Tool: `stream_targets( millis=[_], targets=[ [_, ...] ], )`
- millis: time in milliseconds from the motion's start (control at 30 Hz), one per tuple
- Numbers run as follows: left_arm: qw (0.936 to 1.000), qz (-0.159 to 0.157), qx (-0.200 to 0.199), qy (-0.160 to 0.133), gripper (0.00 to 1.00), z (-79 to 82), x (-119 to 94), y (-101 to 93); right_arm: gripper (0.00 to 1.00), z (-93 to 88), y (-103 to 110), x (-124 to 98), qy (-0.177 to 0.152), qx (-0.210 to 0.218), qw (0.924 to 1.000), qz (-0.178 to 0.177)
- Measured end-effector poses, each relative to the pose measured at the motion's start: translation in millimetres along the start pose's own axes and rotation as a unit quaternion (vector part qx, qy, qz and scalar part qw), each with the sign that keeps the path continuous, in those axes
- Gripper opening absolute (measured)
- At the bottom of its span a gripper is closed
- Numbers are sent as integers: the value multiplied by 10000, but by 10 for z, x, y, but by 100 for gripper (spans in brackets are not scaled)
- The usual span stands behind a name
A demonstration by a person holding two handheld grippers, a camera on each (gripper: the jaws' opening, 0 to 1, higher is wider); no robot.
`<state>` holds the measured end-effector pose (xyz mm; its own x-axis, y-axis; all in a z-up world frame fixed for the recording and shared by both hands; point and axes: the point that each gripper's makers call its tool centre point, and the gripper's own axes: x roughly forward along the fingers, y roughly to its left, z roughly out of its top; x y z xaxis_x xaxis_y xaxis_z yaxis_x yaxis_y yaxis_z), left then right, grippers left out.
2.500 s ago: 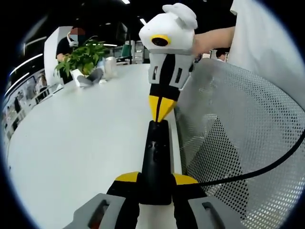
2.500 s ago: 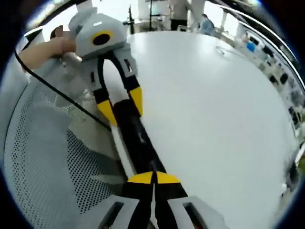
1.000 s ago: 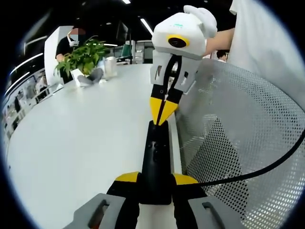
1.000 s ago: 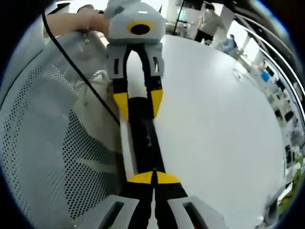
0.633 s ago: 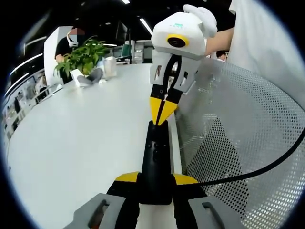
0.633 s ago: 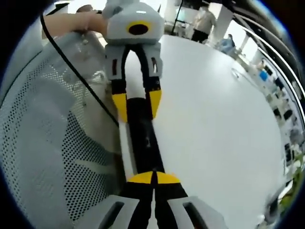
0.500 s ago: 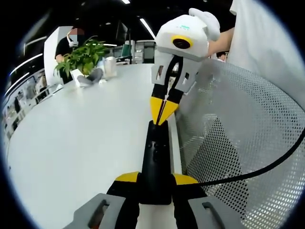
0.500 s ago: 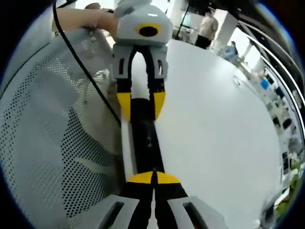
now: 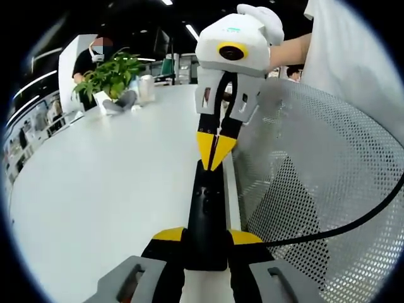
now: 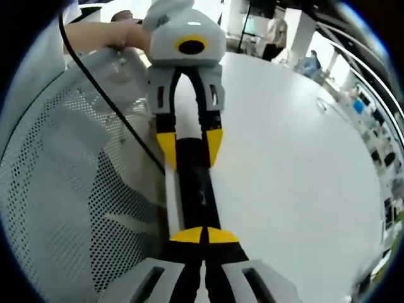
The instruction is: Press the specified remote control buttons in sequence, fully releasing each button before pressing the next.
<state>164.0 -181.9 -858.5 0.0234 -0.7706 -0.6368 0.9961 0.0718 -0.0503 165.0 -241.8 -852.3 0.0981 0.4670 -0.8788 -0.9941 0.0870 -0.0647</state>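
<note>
In the left gripper view, the left gripper [image 9: 206, 243] pinches the slim black plastic remote control [image 9: 207, 211] at six o'clock, at the white desk [image 9: 107, 189] edge; rigid, light, probably slippery, so hold its sides. In the right gripper view, the right gripper [image 10: 204, 237], pressed together, rests its tips on the remote's near end.

I can read no text, label, brand, number or sign anywhere around me. The black remote control [image 9: 207, 211] clamped between my left jaws shows a few small button marks on its top, but they are too small and blurred for me to make out as letters or symbols. In the right gripper view the same remote's face [image 10: 194, 183] is just as unreadable. The shelves and desks far off across the white table [image 9: 101, 189] carry nothing I can make out as writing.
</note>
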Motion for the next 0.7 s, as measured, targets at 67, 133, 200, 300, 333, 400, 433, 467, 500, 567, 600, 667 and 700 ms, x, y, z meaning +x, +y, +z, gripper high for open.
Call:
stream_targets(
  millis=[67, 133, 200, 300, 333, 400, 433, 467, 500, 567, 600, 667, 700],
  targets=[
    [10000, -1, 1, 0, 25, 0, 1, 1, 0, -4, 3, 2, 26, -13, 10000, 10],
    [10000, -1, 3, 3, 25, 1, 0, 1, 0, -3, 3, 5, 49, -66, 10000, 16],
    [10000, -2, 11, 7, 25, 1, 1, 2, 0, -3, 6, 17, 121, -185, 9998, 16],
    [10000, -2, 28, 16, 25, -3, 0, 3, 0, -3, 10, 21, 251, -476, 9985, 64],
    [10000, 0, 31, 17, 25, -3, -1, 3, 0, -2, 11, 23, 290, -516, 9982, 90],
    [10000, 1, 43, 20, 25, -3, 0, 2, 0, 3, 5, 29, 386, -559, 9976, 149],
    [10000, 2, 52, 21, 25, -2, -1, 1, 0, 2, 3, 32, 450, -577, 9972, 182],
    [9999, 5, 105, 30, 25, -3, 1, -1, 0, -1, 4, 33, 490, -611, 9967, 206],
    [9998, 14, 189, 50, 25, -4, 4, -4, 0, 0, 8, 32, 519, -644, 9963, 230],
    [9999, 23, 159, 64, 25, -5, 5, -5, 0, -6, 9, 29, 528, -659, 9961, 248],
    [9999, 20, 160, 60, 25, -4, 4, -4, 0, -10, 8, 28, 518, -682, 9960, 266],
    [9999, 18, 140, 54, 25, -1, 2, -4, 0, -15, 2, 20, 432, -606, 9968, 276],
    [9999, 19, 138, 53, 25, -1, 2, -4, 0, -13, 2, 18, 357, -533, 9976, 271]
  ],
)
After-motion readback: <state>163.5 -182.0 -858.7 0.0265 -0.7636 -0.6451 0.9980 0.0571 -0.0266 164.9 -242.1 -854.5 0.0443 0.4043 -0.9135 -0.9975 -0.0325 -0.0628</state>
